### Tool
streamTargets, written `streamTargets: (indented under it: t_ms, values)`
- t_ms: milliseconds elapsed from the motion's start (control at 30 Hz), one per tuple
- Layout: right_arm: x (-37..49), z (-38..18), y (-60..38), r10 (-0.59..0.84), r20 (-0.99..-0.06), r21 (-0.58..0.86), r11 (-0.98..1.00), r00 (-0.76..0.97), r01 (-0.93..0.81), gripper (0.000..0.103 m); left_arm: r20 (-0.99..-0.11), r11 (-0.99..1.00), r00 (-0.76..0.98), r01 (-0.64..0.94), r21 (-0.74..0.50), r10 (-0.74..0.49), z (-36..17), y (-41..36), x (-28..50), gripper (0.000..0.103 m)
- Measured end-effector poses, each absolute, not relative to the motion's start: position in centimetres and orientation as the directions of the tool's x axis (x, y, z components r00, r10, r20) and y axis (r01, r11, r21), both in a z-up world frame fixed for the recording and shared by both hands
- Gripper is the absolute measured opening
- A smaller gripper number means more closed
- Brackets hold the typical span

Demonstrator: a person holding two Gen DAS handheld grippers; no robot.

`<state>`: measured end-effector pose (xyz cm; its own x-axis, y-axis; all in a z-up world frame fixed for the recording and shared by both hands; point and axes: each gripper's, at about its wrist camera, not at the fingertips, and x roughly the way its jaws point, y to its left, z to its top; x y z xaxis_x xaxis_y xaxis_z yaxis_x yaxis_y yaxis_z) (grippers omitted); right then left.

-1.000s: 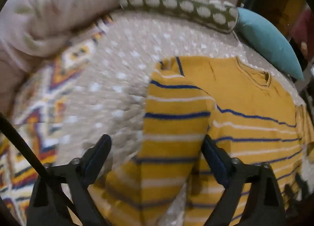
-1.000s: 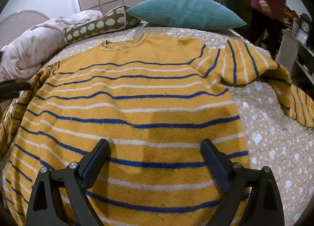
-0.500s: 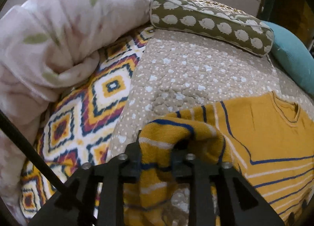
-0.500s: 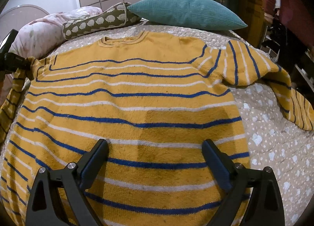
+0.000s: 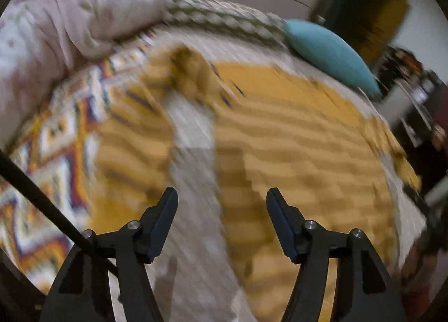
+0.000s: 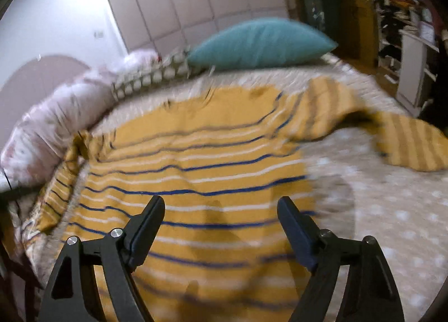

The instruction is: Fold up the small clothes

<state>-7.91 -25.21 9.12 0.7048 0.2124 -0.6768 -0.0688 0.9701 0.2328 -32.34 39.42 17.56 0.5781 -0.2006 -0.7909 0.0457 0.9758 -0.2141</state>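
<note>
On the far left of the bed, a pink floral duvet lay bunched against the wall side. Next to it, along the head of the bed, rested an olive bolster with pale spots, and to its right a teal pillow stood propped behind it.

The yellow striped sweater lay spread flat, front up, on the beige dotted bedspread, its neckline toward the pillows. Its left sleeve ran down the sweater's left side near the duvet, a narrow strip of bedspread showing between sleeve and body. In the left wrist view, which was heavily blurred, that sleeve lay partly over a blanket with a bright geometric pattern. The right sleeve stretched out sideways across the bedspread, rumpled at the elbow.

The left tool hung above the gap between sleeve and body, its jaws opening, with nothing between them. The right tool hovered over the lower part of the sweater's body, its jaws wide but closing, and no cloth was caught between them.

At the far right, shelving with cluttered items stood beyond the bed.
</note>
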Motion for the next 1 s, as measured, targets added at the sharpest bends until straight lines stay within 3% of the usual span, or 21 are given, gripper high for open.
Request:
streamTargets:
  t_ms: [200,267,333,400,467,500,700,867,933,1000]
  values:
    - [-13.2,6.0,-27.8,0.193,-0.784,0.214,0.976,0.589,-0.035,0.087,-0.841,0.955,0.456,0.1,-0.279,-0.293,11.4,26.2,-35.6,0.065]
    - [-14.9,4.8,-27.6,0.164,-0.797,0.185,0.983,0.581,-0.024,0.087,-0.831,0.981,0.522,0.109,-0.16,-0.194,11.8,20.7,-36.1,0.066]
    - [-15.7,3.9,-27.1,0.21,-0.796,0.237,0.971,0.568,-0.028,0.083,-0.839,0.98,0.509,0.137,-0.142,-0.193,12.0,18.4,-36.9,0.062]
    - [-15.9,3.4,-25.8,0.204,-0.791,0.232,0.972,0.577,-0.026,0.078,-0.849,0.986,0.505,0.138,-0.098,-0.155,12.2,16.4,-35.0,0.016]
    - [-15.7,3.6,-24.5,0.176,-0.798,0.177,0.983,0.576,-0.054,0.04,-0.857,0.987,0.491,0.102,-0.122,-0.157,14.1,16.7,-37.4,0.015]
    - [-15.5,3.7,-24.5,0.223,-0.799,0.224,0.972,0.558,-0.068,0.012,-0.856,0.987,0.49,0.085,-0.138,-0.162,14.0,16.3,-36.9,0.015]
    - [-18.3,5.5,-25.2,0.281,-0.794,0.282,0.956,0.539,-0.082,0.008,-0.837,0.988,0.528,0.026,-0.154,-0.145,17.8,18.9,-39.1,0.015]
    - [-22.0,5.0,-24.6,0.262,-0.821,0.238,0.965,0.507,-0.114,0.005,-0.821,0.987,0.556,-0.01,-0.159,-0.127,16.5,16.9,-38.8,0.016]
    - [-22.7,5.6,-24.8,0.243,-0.814,0.212,0.97,0.527,-0.119,0.006,-0.807,0.987,0.58,-0.028,-0.156,-0.111,16.6,16.0,-37.8,0.02]
    - [-22.6,6.5,-26.2,0.221,-0.797,0.208,0.974,0.563,-0.089,0.006,-0.779,0.985,0.62,-0.055,-0.163,-0.094,16.2,14.5,-34.8,0.043]
